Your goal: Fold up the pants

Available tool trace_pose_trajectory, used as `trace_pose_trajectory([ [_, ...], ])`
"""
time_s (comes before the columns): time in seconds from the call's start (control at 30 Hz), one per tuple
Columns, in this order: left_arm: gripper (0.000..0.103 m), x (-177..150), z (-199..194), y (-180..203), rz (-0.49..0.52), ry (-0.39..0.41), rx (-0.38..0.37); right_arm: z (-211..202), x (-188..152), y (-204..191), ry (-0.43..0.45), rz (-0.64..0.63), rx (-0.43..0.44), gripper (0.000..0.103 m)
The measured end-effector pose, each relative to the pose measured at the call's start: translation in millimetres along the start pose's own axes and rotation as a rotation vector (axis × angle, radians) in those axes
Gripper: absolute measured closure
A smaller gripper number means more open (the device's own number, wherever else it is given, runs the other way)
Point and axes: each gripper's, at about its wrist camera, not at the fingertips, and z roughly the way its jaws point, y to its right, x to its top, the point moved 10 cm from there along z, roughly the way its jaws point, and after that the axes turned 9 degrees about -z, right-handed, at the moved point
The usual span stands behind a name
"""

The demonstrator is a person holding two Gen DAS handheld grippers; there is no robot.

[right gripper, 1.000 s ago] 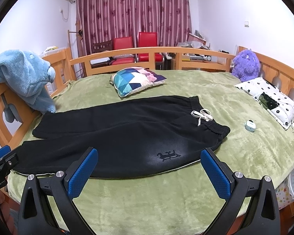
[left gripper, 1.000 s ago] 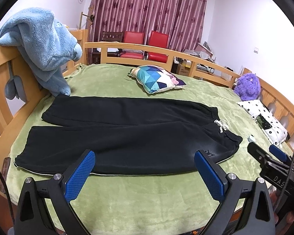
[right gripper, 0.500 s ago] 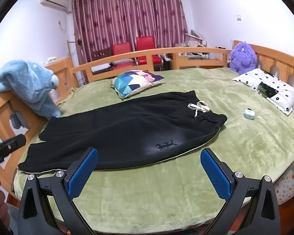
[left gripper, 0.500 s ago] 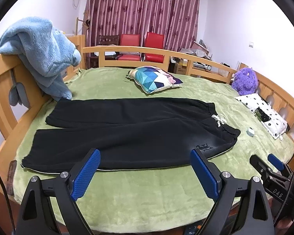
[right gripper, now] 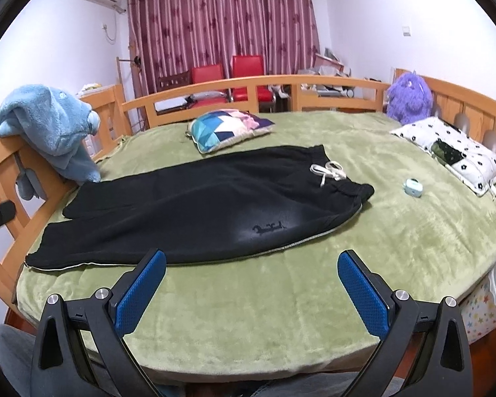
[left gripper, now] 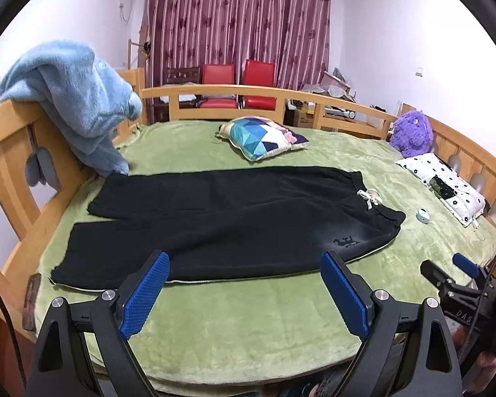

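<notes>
Left gripper [left gripper: 244,289] hangs spread wide over the blanket [left gripper: 248,324] at the bed's near edge, gripping nothing. Right gripper [right gripper: 251,289] is likewise wide apart and empty, just short of the pants [right gripper: 195,208]. They lie flat and unfolded across the bed, waistband to the right, legs stretching left toward the blue towel [right gripper: 49,129].

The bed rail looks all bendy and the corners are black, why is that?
Left wrist view: the fisheye lens bows the straight wooden rail and blacks out the corners. Right wrist view: same bowing on the rail; the pants stay sharp under even room light.
</notes>
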Motion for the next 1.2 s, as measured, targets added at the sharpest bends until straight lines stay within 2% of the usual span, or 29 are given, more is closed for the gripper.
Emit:
trace_pose_trajectory([
  [0.13, 0.010, -10.5, 29.0, -29.5, -0.048, -0.046, 0.010, 9.6, 3.8, 5.1, 0.034, -0.040, -0.059, 0.005],
  [0.23, 0.010, -21.6, 57.4, -56.7, -0.081, -0.082, 0.020, 36.7, -3.5, 13.7, -0.013, -0.012, -0.014, 0.015],
  [0.3, 0.010, -33.1, 80.5, -81.8, -0.127, -0.120, 0.037, 59.6, -10.6, 26.7, -0.041, 0.030, -0.014, 0.024],
  [0.37, 0.011, -46.8, 101.8, -111.0, -0.201, -0.168, 0.044, 91.1, -22.8, 40.4, -0.089, 0.085, -0.012, 0.027],
  [0.53, 0.012, -76.7, 133.1, -172.7, -0.339, -0.235, 0.083, 161.2, -43.4, 67.5, -0.173, 0.265, 0.051, 0.027],
  [0.67, 0.012, -92.9, 154.1, -210.8, -0.435, -0.253, 0.117, 216.1, -49.9, 83.9, -0.229, 0.377, 0.091, 0.027],
  [0.8, 0.012, -94.0, 177.3, -221.8, -0.528, -0.255, 0.059, 260.5, -54.9, 100.8, -0.258, 0.468, 0.089, 0.027],
  [0.9, 0.012, -91.1, 193.7, -220.1, -0.591, -0.244, 0.016, 292.0, -65.7, 102.8, -0.307, 0.525, 0.133, 0.026],
  [0.97, 0.012, -89.6, 207.5, -220.1, -0.630, -0.249, 0.010, 300.7, -65.7, 101.5, -0.293, 0.508, 0.123, 0.026],
  [1.0, 0.012, -89.9, 214.8, -221.8, -0.641, -0.256, 0.020, 301.1, -63.9, 100.4, -0.283, 0.484, 0.111, 0.031],
  [1.03, 0.015, -91.4, 221.4, -223.9, -0.645, -0.258, 0.047, 302.0, -63.5, 98.6, -0.291, 0.445, 0.093, 0.039],
  [1.07, 0.020, -93.1, 223.4, -225.7, -0.647, -0.251, 0.078, 304.0, -64.3, 98.4, -0.302, 0.414, 0.074, 0.059],
  [1.1, 0.035, -93.7, 225.3, -228.3, -0.645, -0.240, 0.110, 303.6, -65.1, 95.5, -0.307, 0.383, 0.075, 0.075],
  [1.17, 0.061, -92.1, 227.7, -231.8, -0.613, -0.236, 0.164, 300.8, -63.3, 90.6, -0.298, 0.377, 0.103, 0.085],
  [1.2, 0.082, -90.8, 228.8, -231.3, -0.580, -0.247, 0.178, 297.8, -61.6, 89.4, -0.292, 0.369, 0.104, 0.087],
])
